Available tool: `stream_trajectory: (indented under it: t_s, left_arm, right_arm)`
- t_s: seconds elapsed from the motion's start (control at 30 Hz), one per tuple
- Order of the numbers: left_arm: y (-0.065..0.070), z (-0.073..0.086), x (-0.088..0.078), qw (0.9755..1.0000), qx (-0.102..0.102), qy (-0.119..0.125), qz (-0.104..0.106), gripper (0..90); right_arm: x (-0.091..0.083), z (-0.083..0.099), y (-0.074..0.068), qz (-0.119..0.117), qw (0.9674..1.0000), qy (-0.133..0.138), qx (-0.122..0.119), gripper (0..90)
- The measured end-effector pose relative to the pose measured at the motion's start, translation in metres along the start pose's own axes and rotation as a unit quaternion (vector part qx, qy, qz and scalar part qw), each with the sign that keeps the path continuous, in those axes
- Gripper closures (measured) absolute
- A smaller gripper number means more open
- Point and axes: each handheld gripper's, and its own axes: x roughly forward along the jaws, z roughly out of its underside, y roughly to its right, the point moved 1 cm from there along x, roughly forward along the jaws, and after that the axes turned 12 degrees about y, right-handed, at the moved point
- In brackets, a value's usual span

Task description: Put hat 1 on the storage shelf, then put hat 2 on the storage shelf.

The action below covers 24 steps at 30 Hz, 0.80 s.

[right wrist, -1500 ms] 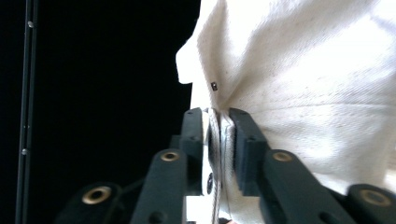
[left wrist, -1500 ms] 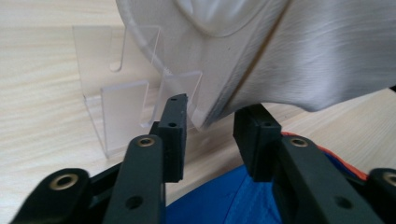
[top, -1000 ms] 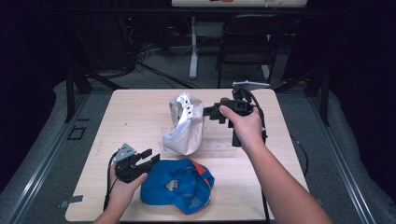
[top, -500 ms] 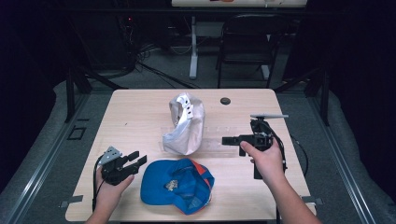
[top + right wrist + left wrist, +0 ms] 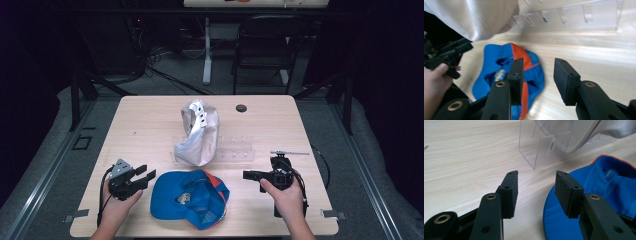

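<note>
Blue cap (image 5: 190, 199) lay upside down at table's (image 5: 150, 125) near edge, between both grippers. Left gripper (image 5: 145, 176) sat just left of cap, jaws apart, empty, right pad over cap's brim. Right gripper (image 5: 248, 175) sat near cap's right side, pointing at it, jaws just closing partway, nothing between. Silver cap (image 5: 197, 131) rested on clear rack (image 5: 235, 147) behind.

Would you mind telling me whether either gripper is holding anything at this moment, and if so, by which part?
Nothing is held. The left gripper and right gripper both stand open with only air between the pads, on either side of the blue cap.
</note>
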Motion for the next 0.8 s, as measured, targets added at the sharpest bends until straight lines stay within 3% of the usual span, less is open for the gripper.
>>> stream_trajectory:
  t_s: [0.1,0.23,0.43,0.63,0.8]
  left_arm:
    - [-0.003,0.0,-0.001,1.0,-0.001,-0.001,-0.002,53.9]
    - [-0.007,0.003,0.001,0.9998,-0.022,0.0,-0.003,55.4]
    - [-0.007,0.004,0.003,0.9999,-0.012,-0.003,-0.006,49.6]
    - [-0.013,0.005,0.001,0.9995,-0.025,0.005,-0.019,45.2]
    - [-0.016,0.007,-0.007,0.9991,-0.03,0.012,-0.027,45.2]
  right_arm:
    - [0.001,0.006,0.003,-0.006,1.0,0.006,0.006,61.0]
    - [0.0,0.019,0.005,-0.014,0.9998,0.009,0.004,60.6]
    - [0.0,0.025,0.008,-0.025,0.9994,0.023,0.01,58.0]
    - [0.017,0.034,0.01,-0.025,0.9996,-0.011,0.003,59.2]
    - [0.024,0.037,-0.001,-0.034,0.9989,-0.03,-0.009,59.2]
